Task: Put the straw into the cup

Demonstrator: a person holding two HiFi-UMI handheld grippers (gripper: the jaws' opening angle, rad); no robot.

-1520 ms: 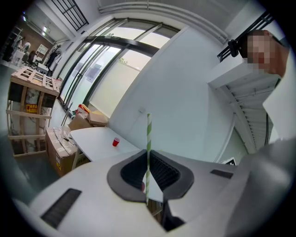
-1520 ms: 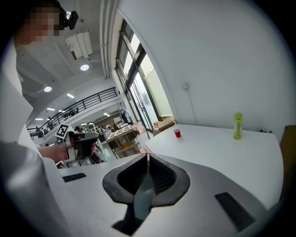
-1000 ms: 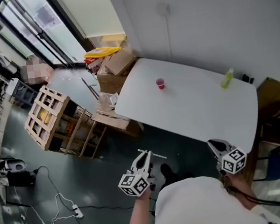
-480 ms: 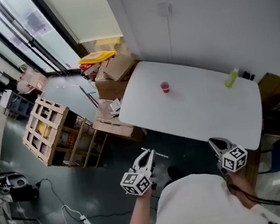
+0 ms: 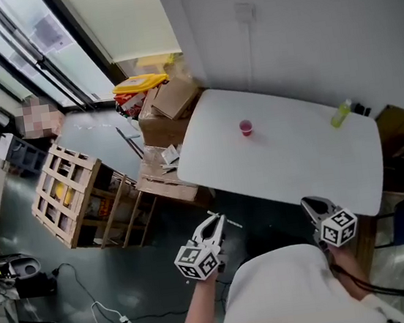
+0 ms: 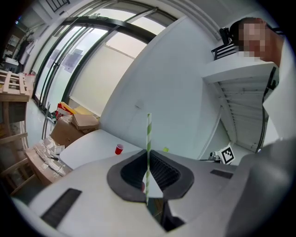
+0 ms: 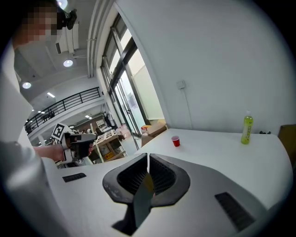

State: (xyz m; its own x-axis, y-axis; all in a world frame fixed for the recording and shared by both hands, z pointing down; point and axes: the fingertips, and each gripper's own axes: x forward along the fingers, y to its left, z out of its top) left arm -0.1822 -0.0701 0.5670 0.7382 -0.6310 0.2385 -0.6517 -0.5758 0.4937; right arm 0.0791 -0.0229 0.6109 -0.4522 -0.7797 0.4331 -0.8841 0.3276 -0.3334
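Note:
A small red cup (image 5: 245,127) stands upright on the white table (image 5: 291,164), towards its far side. My left gripper (image 5: 213,223) hovers over the floor short of the table's near edge, shut on a green-and-white striped straw (image 6: 148,139). In the left gripper view the straw stands upright across the jaws, and the cup (image 6: 119,148) shows far ahead. In the head view the straw (image 5: 230,223) is a thin pale line across the jaw tips. My right gripper (image 5: 312,206) is at the table's near right edge, its jaws shut with nothing between them. In its view the cup (image 7: 175,141) is far ahead.
A green bottle (image 5: 341,113) stands at the table's far right corner. Cardboard boxes (image 5: 168,102) and wooden crates (image 5: 64,182) stand left of the table. Cables (image 5: 96,311) lie on the dark floor. A wall runs behind the table.
The table, with the cup, has slid slightly right and down in the head view, while the crates slid left. Both grippers kept their grip states; the straw is still held.

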